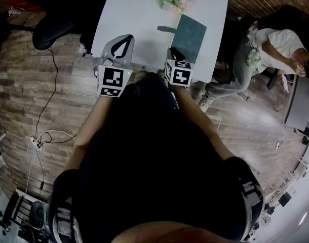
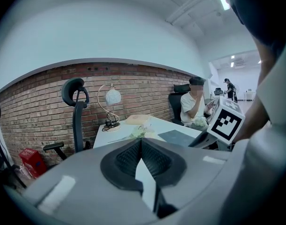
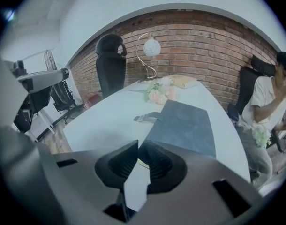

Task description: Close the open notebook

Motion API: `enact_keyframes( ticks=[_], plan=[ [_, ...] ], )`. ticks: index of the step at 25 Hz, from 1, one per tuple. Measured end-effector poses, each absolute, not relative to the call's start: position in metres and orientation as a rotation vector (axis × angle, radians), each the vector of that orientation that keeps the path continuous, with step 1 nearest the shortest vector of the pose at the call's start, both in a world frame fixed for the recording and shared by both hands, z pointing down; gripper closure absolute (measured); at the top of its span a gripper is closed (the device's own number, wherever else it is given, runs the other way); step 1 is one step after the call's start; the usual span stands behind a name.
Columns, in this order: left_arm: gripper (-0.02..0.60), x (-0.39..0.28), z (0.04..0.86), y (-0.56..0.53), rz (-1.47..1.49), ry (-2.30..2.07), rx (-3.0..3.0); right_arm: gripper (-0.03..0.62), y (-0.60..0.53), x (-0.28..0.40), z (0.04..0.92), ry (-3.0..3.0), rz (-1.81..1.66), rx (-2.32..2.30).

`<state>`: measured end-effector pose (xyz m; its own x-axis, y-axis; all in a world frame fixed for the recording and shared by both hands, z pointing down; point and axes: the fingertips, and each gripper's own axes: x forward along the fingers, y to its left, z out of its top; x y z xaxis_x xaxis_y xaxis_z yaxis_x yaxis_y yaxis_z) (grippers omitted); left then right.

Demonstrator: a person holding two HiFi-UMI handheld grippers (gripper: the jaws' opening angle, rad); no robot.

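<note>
We're holding right claw (image 3: pixel 138 142) barely parted, left claw (image 2: pixel 141 139) pressed together; the notebook (image 3: pixel 185 123), centre-frame, is looking light and stiff-covered, so we're favouring its cover edge.

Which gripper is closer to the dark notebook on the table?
Right. The right gripper is just at the near edge of the notebook, pointing at it. The left gripper is off to the notebook's left, over a bare part of the table.
</note>
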<state>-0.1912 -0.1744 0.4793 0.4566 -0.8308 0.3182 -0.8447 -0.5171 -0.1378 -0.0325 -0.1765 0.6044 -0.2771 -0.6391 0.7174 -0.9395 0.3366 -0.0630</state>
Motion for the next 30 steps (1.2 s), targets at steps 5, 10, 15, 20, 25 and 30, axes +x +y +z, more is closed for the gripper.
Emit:
enact_keyframes(
  ticks=[5,10,15,20,25,30],
  plan=[
    [0.575,-0.192,0.479,-0.172,0.549,-1.536,2.638,0.551,-0.176,-0.033,0.608,-2.013,0.655,1.362],
    [0.574,-0.191,0.480,-0.173,0.555,-1.541,2.632,0.551,-0.177,-0.034,0.613,-2.009,0.663,1.348],
    [0.575,-0.189,0.481,-0.176,0.565,-1.540,2.626,0.545,-0.177,-0.036,0.619,-2.000,0.667,1.321],
    [0.575,-0.184,0.481,-0.178,0.564,-1.516,2.642,0.515,-0.177,-0.041,0.623,-2.008,0.733,1.242],
    [0.575,-0.166,0.478,-0.182,0.536,-1.453,2.698,0.479,-0.180,-0.041,0.585,-2.105,0.718,1.324],
    [0.575,-0.134,0.441,-0.192,0.431,-1.399,2.823,0.580,-0.189,-0.025,0.489,-2.321,0.507,1.553]
  ],
)
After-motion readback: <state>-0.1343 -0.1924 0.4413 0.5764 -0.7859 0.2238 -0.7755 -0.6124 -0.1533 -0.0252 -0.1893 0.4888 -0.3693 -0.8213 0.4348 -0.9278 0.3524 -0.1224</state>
